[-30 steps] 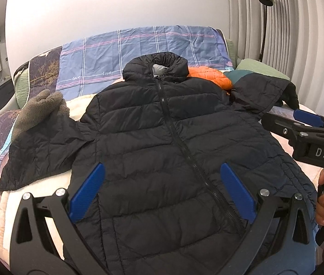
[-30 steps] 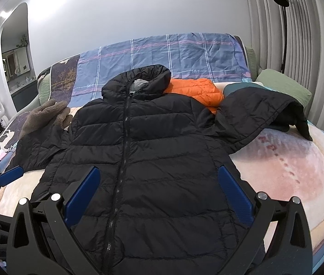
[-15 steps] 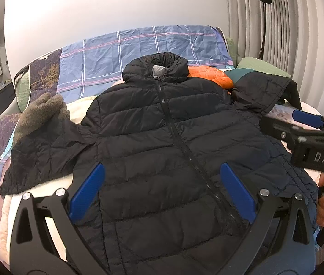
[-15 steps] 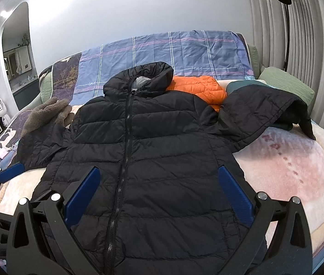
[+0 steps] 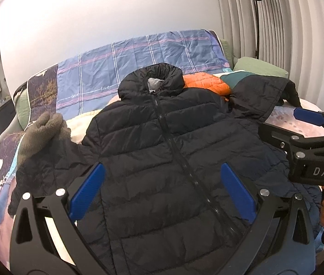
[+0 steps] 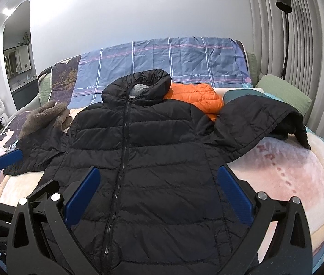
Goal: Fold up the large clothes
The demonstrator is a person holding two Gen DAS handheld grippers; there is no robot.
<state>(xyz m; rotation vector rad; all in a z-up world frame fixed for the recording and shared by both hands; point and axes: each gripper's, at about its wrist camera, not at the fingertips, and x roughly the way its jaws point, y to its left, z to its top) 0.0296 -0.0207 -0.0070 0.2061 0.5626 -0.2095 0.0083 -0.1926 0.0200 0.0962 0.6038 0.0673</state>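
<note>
Black and quilted, the puffer jacket (image 6: 143, 160) lay zipped and face-up on the bed (image 6: 299, 183), and with the left gripper (image 5: 162, 197) and right gripper (image 6: 157, 197) both spread empty above its hem, we judged folding each sleeve inward the sound start, though the left cuff seemed half-hidden.

Home bedroom showing: bed (image 6: 299, 171) lying under pale blanket, checked blue sheet (image 6: 185, 59) draping over headboard, green pillow (image 6: 283, 91) resting by pleated curtain (image 6: 311, 34), black floor lamp (image 6: 284, 2) standing in corner, arched doorway (image 6: 16, 45) opening at left.
</note>
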